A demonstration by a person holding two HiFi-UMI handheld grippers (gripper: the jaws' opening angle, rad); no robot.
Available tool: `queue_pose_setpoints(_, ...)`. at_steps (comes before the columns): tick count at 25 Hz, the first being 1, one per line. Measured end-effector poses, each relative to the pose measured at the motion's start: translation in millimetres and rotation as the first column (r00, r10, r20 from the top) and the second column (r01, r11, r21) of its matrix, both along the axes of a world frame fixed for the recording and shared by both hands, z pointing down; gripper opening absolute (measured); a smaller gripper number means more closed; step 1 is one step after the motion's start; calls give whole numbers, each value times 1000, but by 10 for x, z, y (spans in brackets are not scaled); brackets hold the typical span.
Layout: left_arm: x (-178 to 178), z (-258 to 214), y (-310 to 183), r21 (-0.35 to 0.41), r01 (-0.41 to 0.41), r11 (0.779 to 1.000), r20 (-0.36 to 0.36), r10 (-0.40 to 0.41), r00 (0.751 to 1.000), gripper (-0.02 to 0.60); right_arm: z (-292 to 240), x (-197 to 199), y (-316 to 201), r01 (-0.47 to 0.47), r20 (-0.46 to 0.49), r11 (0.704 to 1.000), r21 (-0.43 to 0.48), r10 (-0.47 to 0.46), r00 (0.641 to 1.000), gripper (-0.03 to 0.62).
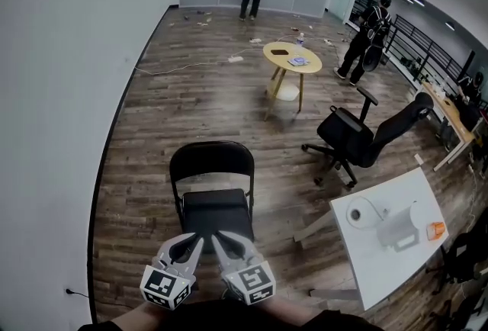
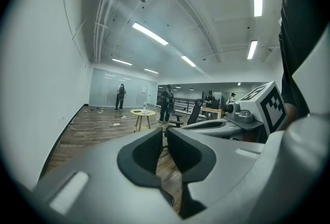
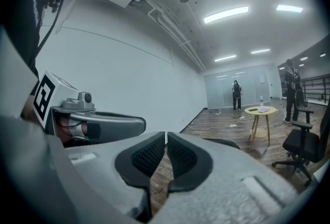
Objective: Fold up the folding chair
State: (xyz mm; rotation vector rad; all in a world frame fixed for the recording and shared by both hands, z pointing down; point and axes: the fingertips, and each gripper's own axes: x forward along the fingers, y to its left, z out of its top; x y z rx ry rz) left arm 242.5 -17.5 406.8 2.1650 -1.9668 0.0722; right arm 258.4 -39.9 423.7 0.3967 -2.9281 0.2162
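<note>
The left gripper [image 1: 195, 241] and right gripper [image 1: 221, 241] are clenched on nothing, side by side, the black folding chair [image 1: 213, 204] standing unfolded just ahead. They should probably open first, then catch the seat [image 1: 217, 219] at its near edge and tip it toward the backrest [image 1: 211, 160].

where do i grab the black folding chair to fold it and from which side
Likely the front edge of the seat, from the near side. The folding chair stands open, seat flat, backrest on the far side, so lifting that edge should swing the seat up. The left gripper and right gripper have shut, empty jaws; open them first.
</note>
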Motion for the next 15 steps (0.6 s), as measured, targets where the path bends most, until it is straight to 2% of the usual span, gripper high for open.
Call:
queue_pose_setpoints(9,1,79,-232,-23,23,999,1,-23,1000,43,47,24,-258,8,1,1000,-15,-8,1000,11)
queue_pose_setpoints(15,-69,128,-348,-19,-8,1000,-7,8,1000,44,119,-59,-370,-13,-6,1000,-17,13,1000,14)
